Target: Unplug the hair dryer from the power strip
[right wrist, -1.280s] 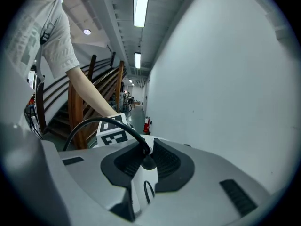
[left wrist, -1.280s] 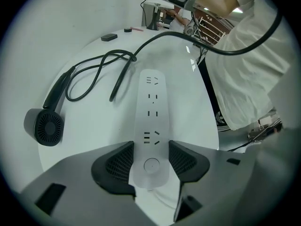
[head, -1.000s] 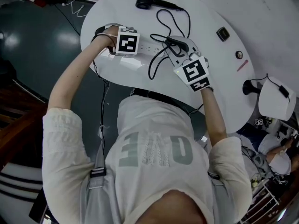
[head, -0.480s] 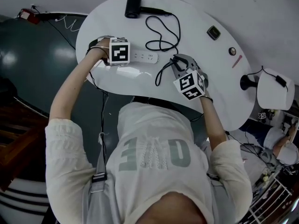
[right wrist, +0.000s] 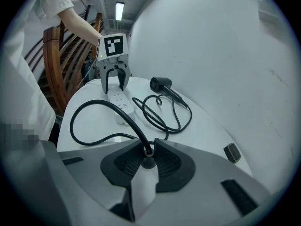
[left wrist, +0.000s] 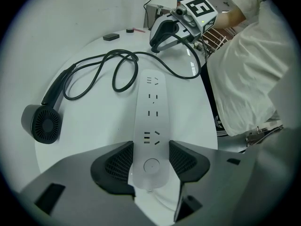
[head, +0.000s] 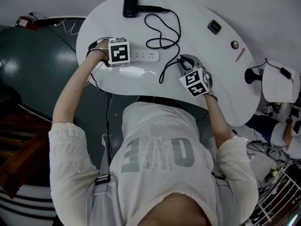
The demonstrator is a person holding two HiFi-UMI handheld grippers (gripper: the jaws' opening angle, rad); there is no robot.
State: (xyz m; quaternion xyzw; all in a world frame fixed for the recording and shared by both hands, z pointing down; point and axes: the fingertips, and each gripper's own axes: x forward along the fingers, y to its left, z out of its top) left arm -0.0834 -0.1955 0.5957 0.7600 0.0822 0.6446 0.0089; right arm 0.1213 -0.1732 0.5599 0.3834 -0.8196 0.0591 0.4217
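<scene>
A white power strip (left wrist: 149, 112) lies on the white table (head: 207, 79), and all the sockets I can see on it are empty. My left gripper (left wrist: 150, 163) is shut on its switch end, one jaw on each side. Off to the right of the strip (head: 145, 56), my right gripper (right wrist: 148, 153) is shut on the black plug (right wrist: 148, 162) of the hair dryer. From the plug the black cord (right wrist: 94, 105) arcs out, loops across the table (head: 164, 29) and ends at the black hair dryer (head: 130, 5), which lies at the far edge.
A small black box (head: 214, 26), a round knob (head: 234, 44) and a red pen (head: 241, 55) lie on the table's right part. A white device (head: 277, 86) stands past the right edge. Wooden chairs (right wrist: 61, 65) stand behind the left gripper (right wrist: 115, 81).
My right gripper has moved away from the power strip, to the right and lower towards the table, taking the plug and cord with it. The left gripper has stayed on the strip.
</scene>
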